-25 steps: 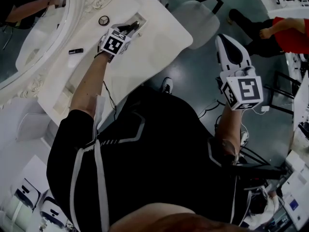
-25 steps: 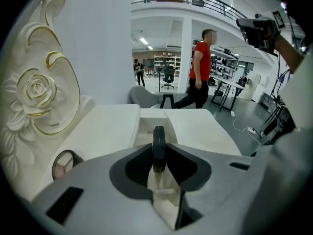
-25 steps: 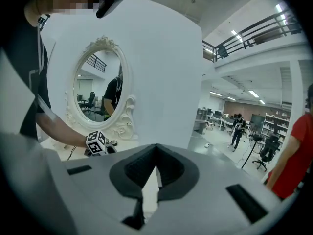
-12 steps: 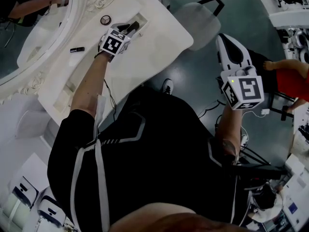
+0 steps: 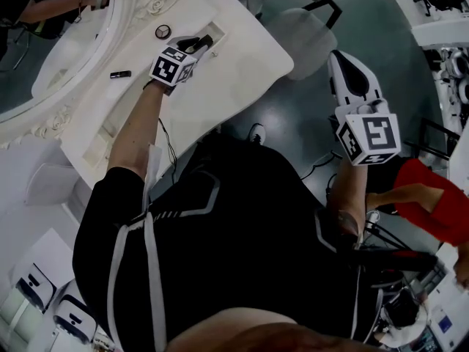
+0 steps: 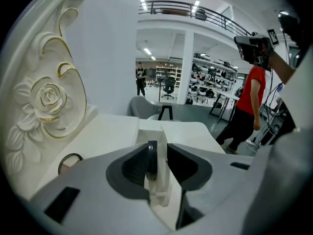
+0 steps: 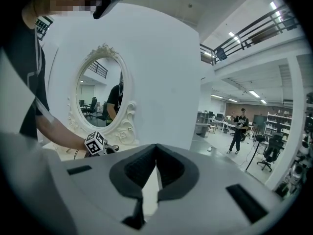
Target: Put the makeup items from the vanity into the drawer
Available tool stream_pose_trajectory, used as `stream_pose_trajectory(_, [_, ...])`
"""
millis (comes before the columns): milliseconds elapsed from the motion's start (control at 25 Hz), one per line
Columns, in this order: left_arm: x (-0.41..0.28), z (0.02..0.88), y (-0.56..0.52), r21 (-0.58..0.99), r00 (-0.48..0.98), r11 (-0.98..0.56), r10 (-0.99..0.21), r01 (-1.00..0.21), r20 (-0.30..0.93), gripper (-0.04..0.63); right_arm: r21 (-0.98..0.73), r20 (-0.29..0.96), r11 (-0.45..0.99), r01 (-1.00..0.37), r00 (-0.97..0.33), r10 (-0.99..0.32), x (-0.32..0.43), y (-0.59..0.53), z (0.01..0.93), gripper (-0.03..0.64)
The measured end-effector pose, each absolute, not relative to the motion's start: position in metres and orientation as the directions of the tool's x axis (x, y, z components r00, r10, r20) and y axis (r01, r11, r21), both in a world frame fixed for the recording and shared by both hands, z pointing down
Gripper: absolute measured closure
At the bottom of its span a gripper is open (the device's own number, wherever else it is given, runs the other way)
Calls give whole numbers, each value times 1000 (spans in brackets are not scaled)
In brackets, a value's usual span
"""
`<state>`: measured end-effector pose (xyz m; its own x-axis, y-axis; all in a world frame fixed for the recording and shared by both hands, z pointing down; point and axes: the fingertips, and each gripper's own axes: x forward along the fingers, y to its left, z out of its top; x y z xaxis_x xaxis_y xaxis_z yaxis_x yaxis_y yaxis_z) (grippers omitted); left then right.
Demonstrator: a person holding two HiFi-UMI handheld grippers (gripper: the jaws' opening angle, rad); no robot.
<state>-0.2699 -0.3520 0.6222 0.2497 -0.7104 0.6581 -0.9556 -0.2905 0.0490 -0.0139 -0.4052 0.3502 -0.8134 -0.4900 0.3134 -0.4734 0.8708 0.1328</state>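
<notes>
My left gripper (image 5: 199, 45) hangs over the open drawer (image 5: 217, 32) in the white vanity top (image 5: 242, 72). Its jaws are opening. A thin dark makeup item (image 6: 152, 156) stands between them against the left pad, and the right pad is clear of it. A round compact (image 5: 163, 31) lies by the mirror's foot, just left of the gripper; it also shows in the left gripper view as the compact (image 6: 71, 163). A black lipstick (image 5: 121, 73) lies further left on the top. My right gripper (image 5: 341, 61) is held off the vanity over the floor, shut and empty.
An oval mirror (image 5: 58, 42) with a carved rose frame (image 6: 49, 99) backs the vanity. A grey chair (image 5: 297, 28) stands at the far end. A person in red (image 5: 425, 196) stands at the right, near desks with equipment.
The left gripper stays over the drawer and its jaws have spread slightly. The person in red has walked from the upper right to the lower right. The right gripper has not moved.
</notes>
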Motion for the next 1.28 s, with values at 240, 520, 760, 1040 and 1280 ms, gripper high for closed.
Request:
stream_pose_trajectory(240, [-263,595,-341,78,262,-274,-739,-959,621,492,121,252,879,-461,-843,-476,-8,-409,336,612])
stream_pose_trajectory(520, [-260,529,-329,46,187,-192,-825,-980,533,492,91,211,897,-432,-872,-442,-1,-418,325,612])
stream_pose_trajectory(760, [-238,463,-325,45,122,-114,-899,-992,421,492,67,161,926,-372,-912,-378,5,-420,314,612])
stream_pose_trajectory(1040, [-221,378,-307,-3,-27,28,-957,-1000,289,500,31,116,950,-311,-943,-313,9,-427,307,612])
stream_pose_trajectory(1280, [-225,319,-279,88,-195,210,-969,-974,148,548,-21,114,974,-225,-969,-221,-1,-428,309,612])
